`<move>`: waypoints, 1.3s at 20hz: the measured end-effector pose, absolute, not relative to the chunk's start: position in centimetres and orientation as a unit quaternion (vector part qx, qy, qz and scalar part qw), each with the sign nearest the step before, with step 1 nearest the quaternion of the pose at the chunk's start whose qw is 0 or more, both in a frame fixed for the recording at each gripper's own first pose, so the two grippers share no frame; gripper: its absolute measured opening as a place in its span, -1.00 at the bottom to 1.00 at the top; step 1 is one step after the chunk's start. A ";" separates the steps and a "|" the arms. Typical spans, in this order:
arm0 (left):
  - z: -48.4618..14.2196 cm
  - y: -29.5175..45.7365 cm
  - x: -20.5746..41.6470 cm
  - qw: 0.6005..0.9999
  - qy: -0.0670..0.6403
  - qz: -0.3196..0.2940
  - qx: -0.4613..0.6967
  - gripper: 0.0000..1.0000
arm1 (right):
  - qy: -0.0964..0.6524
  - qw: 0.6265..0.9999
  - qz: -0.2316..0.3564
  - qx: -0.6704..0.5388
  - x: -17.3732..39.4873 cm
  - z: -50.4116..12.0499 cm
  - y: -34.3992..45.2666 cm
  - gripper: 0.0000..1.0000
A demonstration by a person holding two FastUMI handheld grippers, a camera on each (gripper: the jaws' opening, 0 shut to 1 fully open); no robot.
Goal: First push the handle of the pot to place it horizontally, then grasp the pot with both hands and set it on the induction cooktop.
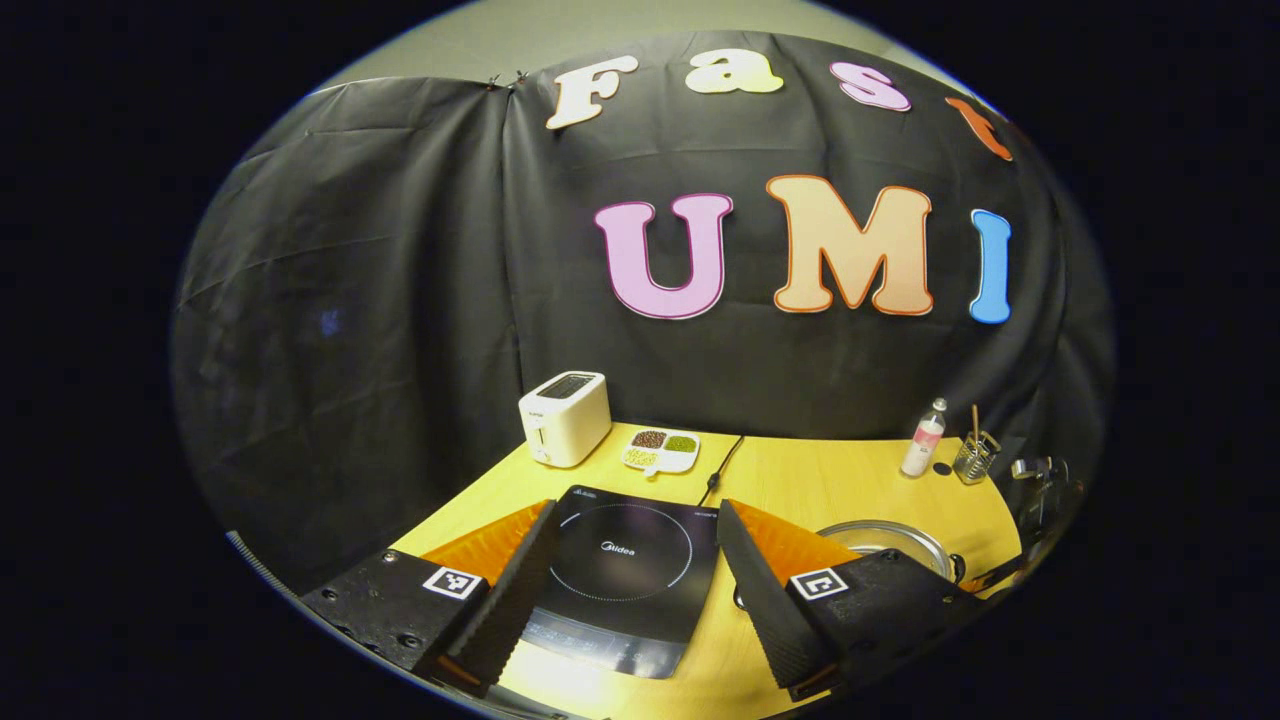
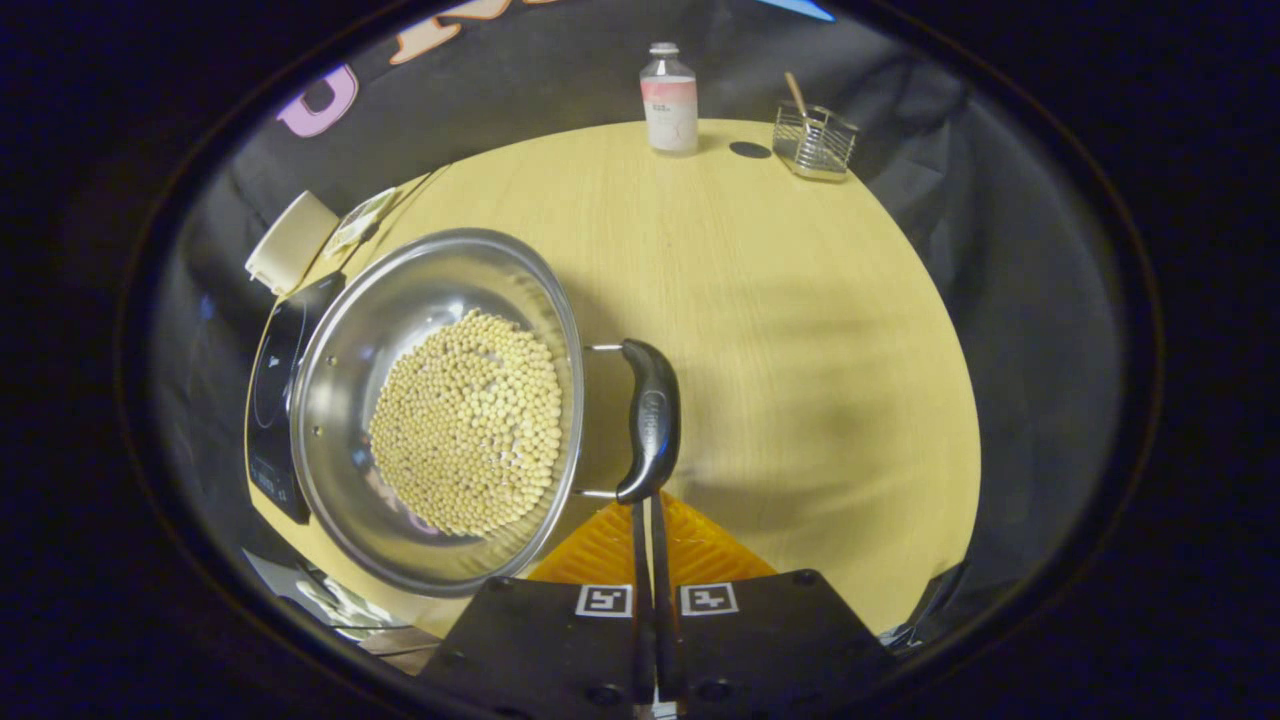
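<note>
At the table, both tools up close:
R gripper (image 2: 650,510): fingers pressed together w/ no gap, nothing between them; tips sat right at the lower end of the pot handle (image 2: 650,418), contact looked likely but couldn't tell for sure.
L gripper (image 1: 630,580): spread wide, holding nothing, hung above the induction cooktop (image 1: 625,575), which showed between its fingers.
Pot (image 2: 350,400): steel, stood on the wooden table (image 2: 800,350), just left of the R gripper in the right gripper view; its black handle was on the side facing that gripper, running crosswise to the fingers.
Pot contents: pale round beans (image 2: 465,420), heaped across the bottom.
Cooktop vs pot: black cooktop lay just beyond the pot's far side in the right gripper view; in the left gripper view the pot rim peeked out behind the L gripper's right finger.
Back of table, left gripper view: white toaster (image 1: 565,417), divided dish (image 1: 661,450) w/ dark and green bits next to it, black cord (image 1: 722,462) running to the cooktop.
Far edge, right gripper view: bottle (image 2: 669,100) w/ pink label, small dark disc (image 2: 750,150) beside it, wire holder (image 2: 815,140) w/ a stick in it.
</note>
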State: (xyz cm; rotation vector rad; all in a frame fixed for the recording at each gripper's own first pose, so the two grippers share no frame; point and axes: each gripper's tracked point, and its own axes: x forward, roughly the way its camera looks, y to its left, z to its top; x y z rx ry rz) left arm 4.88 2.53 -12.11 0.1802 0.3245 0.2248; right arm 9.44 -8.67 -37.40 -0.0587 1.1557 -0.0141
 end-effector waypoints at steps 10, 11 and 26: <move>-15.8 0.9 7.1 0.974 0.196 0.092 0.069 0.93 | 0.542 0.840 -0.018 -0.023 9.4 -36.3 -9.9 -0.55; -16.2 0.8 7.6 0.974 0.198 0.089 0.066 0.87 | 0.543 0.839 -0.015 -0.013 9.1 -35.6 -10.0 -0.30; -25.7 -2.4 10.2 0.937 0.346 -0.009 0.033 0.93 | 0.515 0.854 0.011 0.076 15.0 -31.3 -8.2 0.87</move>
